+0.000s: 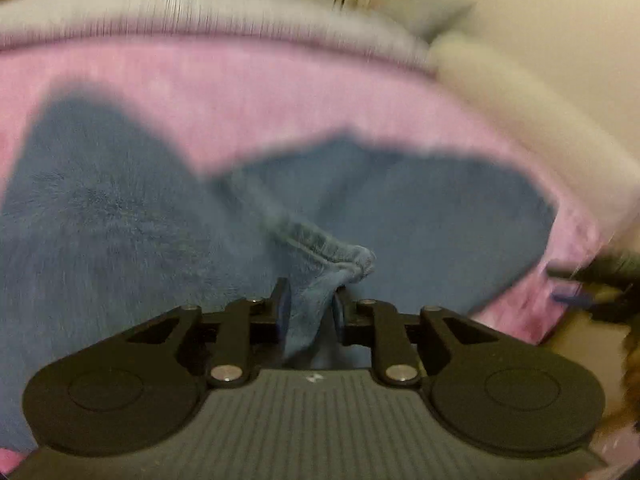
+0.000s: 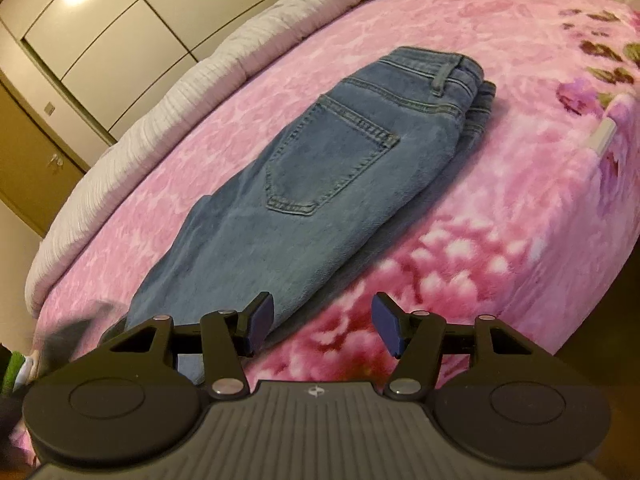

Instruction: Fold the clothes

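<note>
A pair of blue jeans (image 2: pixel 320 184) lies folded lengthwise on the pink floral bedspread (image 2: pixel 460 208), back pocket up, waistband at the far end. My left gripper (image 1: pixel 310 300) is shut on a hem of the jeans (image 1: pixel 340 264), with the rest of the denim (image 1: pixel 120 220) spread below it; this view is blurred by motion. My right gripper (image 2: pixel 322 322) is open and empty, low over the bedspread at the near end of the jeans, its left finger (image 2: pixel 260 320) beside the denim's edge. It also shows blurred at the right edge of the left wrist view (image 1: pixel 592 288).
A white ribbed quilt (image 2: pixel 168 128) lies along the far side of the bed. Cream wardrobe doors (image 2: pixel 100 28) stand behind it. The bed's edge drops off at the right (image 2: pixel 600 200).
</note>
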The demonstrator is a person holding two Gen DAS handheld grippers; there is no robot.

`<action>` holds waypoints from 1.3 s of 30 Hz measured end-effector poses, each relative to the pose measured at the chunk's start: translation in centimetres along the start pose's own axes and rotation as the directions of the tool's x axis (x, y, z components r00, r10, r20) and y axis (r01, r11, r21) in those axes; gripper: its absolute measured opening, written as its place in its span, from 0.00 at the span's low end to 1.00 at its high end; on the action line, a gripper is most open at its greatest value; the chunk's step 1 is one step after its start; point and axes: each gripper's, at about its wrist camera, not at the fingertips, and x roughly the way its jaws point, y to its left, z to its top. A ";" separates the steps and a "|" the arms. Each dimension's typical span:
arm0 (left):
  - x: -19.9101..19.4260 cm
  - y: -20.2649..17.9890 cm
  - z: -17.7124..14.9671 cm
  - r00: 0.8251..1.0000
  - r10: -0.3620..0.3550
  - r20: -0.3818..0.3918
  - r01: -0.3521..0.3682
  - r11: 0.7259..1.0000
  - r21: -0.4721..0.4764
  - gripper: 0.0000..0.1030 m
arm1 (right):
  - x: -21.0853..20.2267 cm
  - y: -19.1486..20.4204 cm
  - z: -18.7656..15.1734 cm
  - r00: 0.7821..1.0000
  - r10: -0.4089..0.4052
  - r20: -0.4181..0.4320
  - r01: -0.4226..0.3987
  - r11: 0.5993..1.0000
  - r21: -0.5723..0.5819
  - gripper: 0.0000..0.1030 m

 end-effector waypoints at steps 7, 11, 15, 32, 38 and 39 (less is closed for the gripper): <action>-5.7 3.9 3.1 0.999 -0.042 -0.026 0.041 0.999 -0.007 0.23 | -0.8 -1.3 1.4 1.000 0.029 0.002 -0.029 0.999 0.030 0.60; -9.1 5.2 4.8 1.000 0.005 0.023 -0.005 1.000 0.004 0.23 | -0.6 0.4 1.7 0.987 0.163 -0.004 -0.163 0.986 0.022 0.58; -9.8 7.3 5.7 0.998 0.054 0.021 -0.053 0.998 -0.023 0.23 | 0.7 2.6 1.5 0.955 0.291 -0.054 -0.291 0.957 0.017 0.49; -7.9 14.9 5.7 0.996 0.022 -0.087 -0.034 0.989 -0.143 0.34 | 13.5 12.6 -2.6 0.810 0.347 -0.473 -0.405 0.914 -0.022 0.55; -7.3 15.2 6.4 0.996 0.027 -0.079 -0.038 0.988 -0.148 0.35 | 14.0 14.4 -3.7 0.807 0.329 -0.490 -0.429 0.897 -0.104 0.21; -7.4 15.1 6.9 0.997 0.029 -0.072 -0.038 0.990 -0.137 0.35 | 13.8 14.6 -3.8 0.811 0.332 -0.481 -0.436 0.892 -0.119 0.19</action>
